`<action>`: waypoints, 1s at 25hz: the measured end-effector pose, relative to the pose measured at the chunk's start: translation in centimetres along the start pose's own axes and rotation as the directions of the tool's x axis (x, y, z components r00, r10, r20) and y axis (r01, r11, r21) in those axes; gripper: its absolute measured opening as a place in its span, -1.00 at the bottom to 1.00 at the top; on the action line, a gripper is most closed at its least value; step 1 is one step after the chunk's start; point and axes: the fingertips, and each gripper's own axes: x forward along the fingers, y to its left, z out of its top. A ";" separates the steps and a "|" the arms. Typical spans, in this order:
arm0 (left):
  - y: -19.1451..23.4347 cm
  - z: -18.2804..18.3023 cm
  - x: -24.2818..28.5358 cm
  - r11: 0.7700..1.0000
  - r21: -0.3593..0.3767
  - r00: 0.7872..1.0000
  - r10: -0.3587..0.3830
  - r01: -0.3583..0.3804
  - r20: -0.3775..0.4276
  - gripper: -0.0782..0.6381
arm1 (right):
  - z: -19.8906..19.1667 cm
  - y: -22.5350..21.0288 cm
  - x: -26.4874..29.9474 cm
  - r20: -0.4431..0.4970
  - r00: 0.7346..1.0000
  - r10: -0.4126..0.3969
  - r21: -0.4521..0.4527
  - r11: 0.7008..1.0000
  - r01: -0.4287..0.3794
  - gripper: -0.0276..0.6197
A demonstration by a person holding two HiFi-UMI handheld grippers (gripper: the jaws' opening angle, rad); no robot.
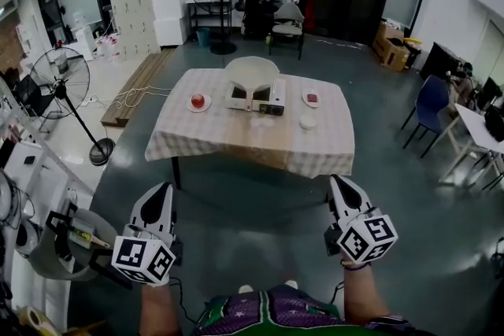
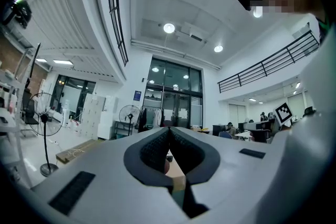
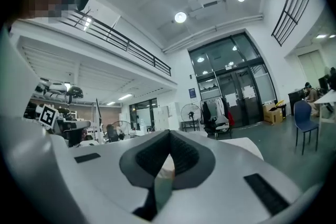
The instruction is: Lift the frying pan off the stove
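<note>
While both sit low in frame, left claw (image 1: 163, 189) and right claw (image 1: 339, 183): fully closed, empty. Pale round frying pan (image 1: 252, 71) on white stove (image 1: 256, 100), upper centre; handle indistinct.

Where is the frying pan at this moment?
In the head view, the frying pan sits on the portable stove in the middle of the checked table, between a plate holding a red fruit at left and a small plate at right.

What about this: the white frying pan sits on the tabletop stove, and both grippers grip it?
No grip yet. The head view shows the left gripper and right gripper shut and empty, well short of the table; the frying pan does sit on the stove there.
</note>
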 end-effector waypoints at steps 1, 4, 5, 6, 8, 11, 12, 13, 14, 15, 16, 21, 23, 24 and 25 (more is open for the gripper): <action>0.3 -0.1 -0.1 1.000 -0.003 1.000 0.001 -0.001 0.001 -0.72 | -0.2 0.4 0.3 -0.002 1.000 0.006 -0.001 1.000 -0.006 -0.89; 1.2 -0.6 -0.2 1.000 -0.003 1.000 0.000 0.000 -0.007 -0.72 | -0.4 1.2 0.8 -0.003 1.000 0.013 -0.002 1.000 -0.013 -0.89; 1.6 -0.9 -0.2 1.000 0.002 1.000 0.002 -0.002 -0.012 -0.72 | -0.6 1.4 0.9 -0.005 1.000 0.016 -0.001 1.000 -0.016 -0.89; 2.0 -1.2 -0.2 1.000 0.004 1.000 0.007 -0.007 -0.016 -0.72 | -0.9 1.6 1.1 -0.010 1.000 0.019 -0.001 1.000 -0.019 -0.89; 2.9 -1.7 0.0 1.000 -0.004 1.000 0.017 -0.017 -0.016 -0.72 | -1.2 1.9 1.5 -0.020 0.999 0.027 -0.006 1.000 -0.027 -0.89; 3.6 -1.2 0.6 1.000 -0.019 1.000 0.019 -0.019 -0.004 -0.72 | -1.0 2.1 2.4 -0.028 0.999 0.037 -0.009 0.999 -0.037 -0.89; 3.8 -1.1 0.8 1.000 -0.016 1.000 0.019 -0.019 -0.001 -0.72 | -0.9 2.1 2.7 -0.030 0.999 0.040 -0.008 0.999 -0.041 -0.90; 3.9 -1.0 1.1 1.000 -0.012 1.000 0.020 -0.020 0.000 -0.72 | -0.8 2.0 3.1 -0.031 0.999 0.044 -0.008 0.999 -0.045 -0.89; 4.1 -0.8 1.4 1.000 -0.009 1.000 0.020 -0.020 0.000 -0.72 | -0.7 2.0 3.6 -0.032 0.998 0.049 -0.008 0.999 -0.049 -0.89; 4.3 -0.7 1.8 1.000 -0.007 1.000 0.020 -0.020 -0.001 -0.72 | -0.6 1.9 4.1 -0.033 0.998 0.053 -0.007 0.999 -0.053 -0.89; 4.5 -0.6 2.2 1.000 -0.005 1.000 0.020 -0.020 -0.004 -0.72 | -0.6 1.8 4.8 -0.033 0.998 0.057 -0.006 0.998 -0.057 -0.89; 6.9 -0.7 5.5 0.999 0.040 0.999 0.029 -0.028 -0.018 -0.72 | -0.6 -0.3 10.0 -0.020 0.997 0.068 0.009 0.998 -0.068 -0.89; 7.9 -0.2 7.7 0.999 0.033 0.999 0.033 -0.032 -0.018 -0.72 | -0.4 -1.6 12.5 -0.015 0.998 0.069 0.019 0.997 -0.068 -0.89; 8.3 0.1 9.0 0.999 0.030 0.999 0.032 -0.031 -0.016 -0.72 | -0.2 -2.3 13.7 -0.011 0.998 0.068 0.024 0.997 -0.068 -0.89; 8.5 0.5 10.4 0.999 0.033 1.000 0.027 -0.026 -0.015 -0.72 | 0.1 -3.0 14.8 -0.006 0.998 0.067 0.028 0.997 -0.067 -0.89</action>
